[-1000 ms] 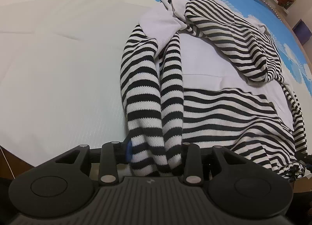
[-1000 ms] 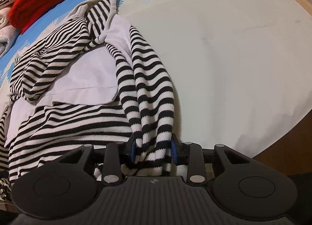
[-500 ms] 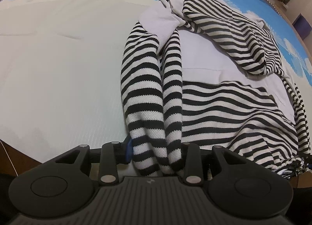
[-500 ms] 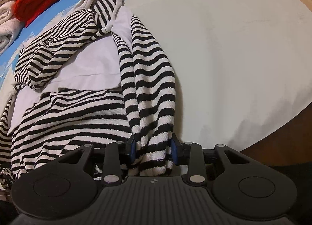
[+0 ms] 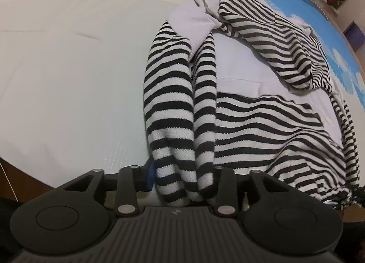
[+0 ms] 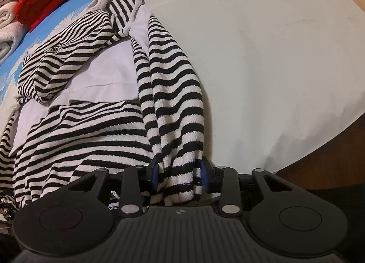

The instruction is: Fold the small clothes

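I hold the striped garment (image 5: pixel 262 126), a soft, limp knit: the right gripper (image 6: pixel 179 175) clamps its bunched sleeve (image 6: pixel 175 108). The left gripper (image 5: pixel 182 178) is closing on the gathered fabric between its fingers. I judge thick bunches grip best.

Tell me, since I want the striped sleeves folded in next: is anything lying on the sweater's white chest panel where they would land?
Partly. Both grippers, left closing and right, have striped sleeves between their jaws. The bunched striped hood lies over the far part of the white panel; the near part looks bare.
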A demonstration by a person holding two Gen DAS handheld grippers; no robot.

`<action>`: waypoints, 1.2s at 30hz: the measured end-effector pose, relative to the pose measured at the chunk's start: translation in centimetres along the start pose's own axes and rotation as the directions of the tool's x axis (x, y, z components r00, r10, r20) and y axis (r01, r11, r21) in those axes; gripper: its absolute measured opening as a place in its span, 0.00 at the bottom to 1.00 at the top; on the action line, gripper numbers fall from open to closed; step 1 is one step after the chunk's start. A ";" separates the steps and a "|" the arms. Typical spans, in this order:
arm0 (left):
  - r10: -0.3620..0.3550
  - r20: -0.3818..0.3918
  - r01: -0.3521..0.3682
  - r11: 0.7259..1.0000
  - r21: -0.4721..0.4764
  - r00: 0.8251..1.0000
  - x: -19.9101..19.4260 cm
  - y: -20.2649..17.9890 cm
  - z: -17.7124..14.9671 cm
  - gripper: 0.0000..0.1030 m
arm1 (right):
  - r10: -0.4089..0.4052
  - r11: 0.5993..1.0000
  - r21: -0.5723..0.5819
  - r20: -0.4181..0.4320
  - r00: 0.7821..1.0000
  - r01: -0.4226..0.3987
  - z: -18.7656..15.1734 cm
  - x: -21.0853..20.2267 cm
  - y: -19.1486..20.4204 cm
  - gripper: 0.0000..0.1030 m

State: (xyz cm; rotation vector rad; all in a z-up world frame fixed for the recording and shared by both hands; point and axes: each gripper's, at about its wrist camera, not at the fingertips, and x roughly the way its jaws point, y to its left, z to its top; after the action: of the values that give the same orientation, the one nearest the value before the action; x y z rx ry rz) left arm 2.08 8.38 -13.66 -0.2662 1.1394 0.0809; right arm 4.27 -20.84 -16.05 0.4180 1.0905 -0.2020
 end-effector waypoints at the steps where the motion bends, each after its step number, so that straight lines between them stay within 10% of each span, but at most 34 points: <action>1: -0.004 0.008 0.004 1.000 0.015 1.000 0.0 -0.2 0.0 0.11 | 0.003 1.000 -0.005 0.005 1.000 -0.003 0.0 -0.1 0.1 0.25; 11: -0.112 0.174 0.100 0.992 0.074 0.978 -7.4 -0.9 2.0 0.08 | 0.176 0.982 0.028 0.250 0.952 -0.189 1.8 -7.3 -0.3 0.09; 22: -0.352 0.186 0.323 0.931 0.169 0.917 -20.7 1.2 0.2 0.08 | 0.411 0.898 -0.031 0.419 0.809 -0.439 -1.3 -21.6 -4.1 0.07; 29: -0.330 0.050 0.330 0.944 0.019 0.943 -13.6 2.3 5.3 0.08 | 0.393 0.907 0.029 0.302 0.869 -0.420 1.8 -17.3 -3.2 0.08; 36: -0.342 -0.033 0.323 0.910 -0.260 0.939 -1.6 4.0 19.0 0.16 | 0.383 0.897 0.179 0.142 0.913 -0.404 15.5 -4.2 1.5 0.18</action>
State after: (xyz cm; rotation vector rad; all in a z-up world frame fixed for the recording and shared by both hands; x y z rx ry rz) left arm 17.47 17.07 -5.46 -0.6928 1.1463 -0.0897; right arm 15.55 -26.30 -5.82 0.7966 0.8636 0.0260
